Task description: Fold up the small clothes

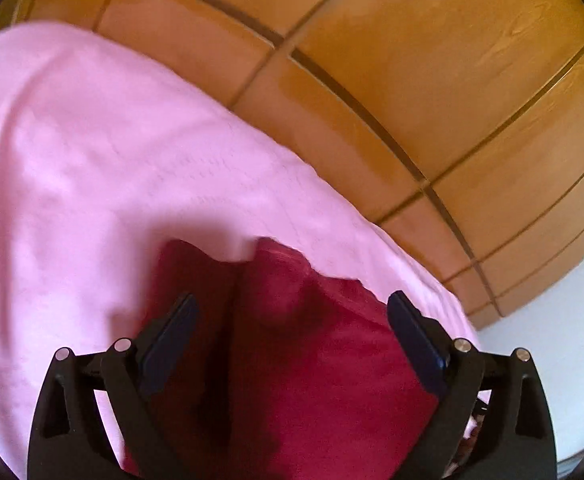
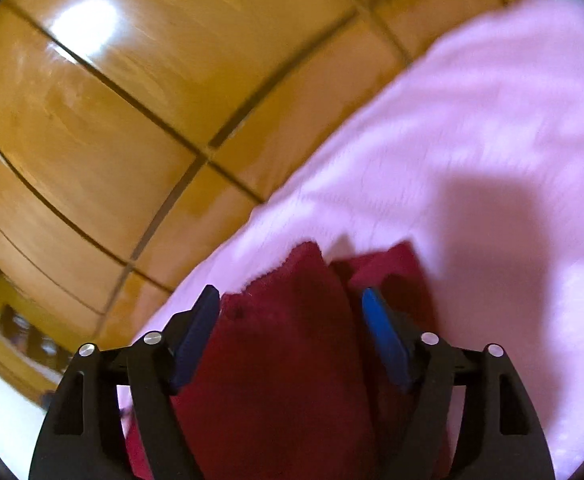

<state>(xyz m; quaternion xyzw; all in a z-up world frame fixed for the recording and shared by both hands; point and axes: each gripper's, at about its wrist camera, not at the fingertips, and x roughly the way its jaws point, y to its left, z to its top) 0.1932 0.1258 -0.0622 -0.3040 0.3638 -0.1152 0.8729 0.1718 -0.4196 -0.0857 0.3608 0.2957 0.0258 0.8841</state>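
Both grippers, left gripper (image 1: pixel 292 312) and right gripper (image 2: pixel 290 304), stand spread wide over the dark red garment (image 1: pixel 315 360) on the pink blanket (image 1: pixel 92 160), gripping nothing.

Both wrist views look closely down onto red garment (image 1: pixel 311 360).

pink bedspread (image 1: pixel 92 160), wooden panelled wardrobe (image 1: pixel 431 80)
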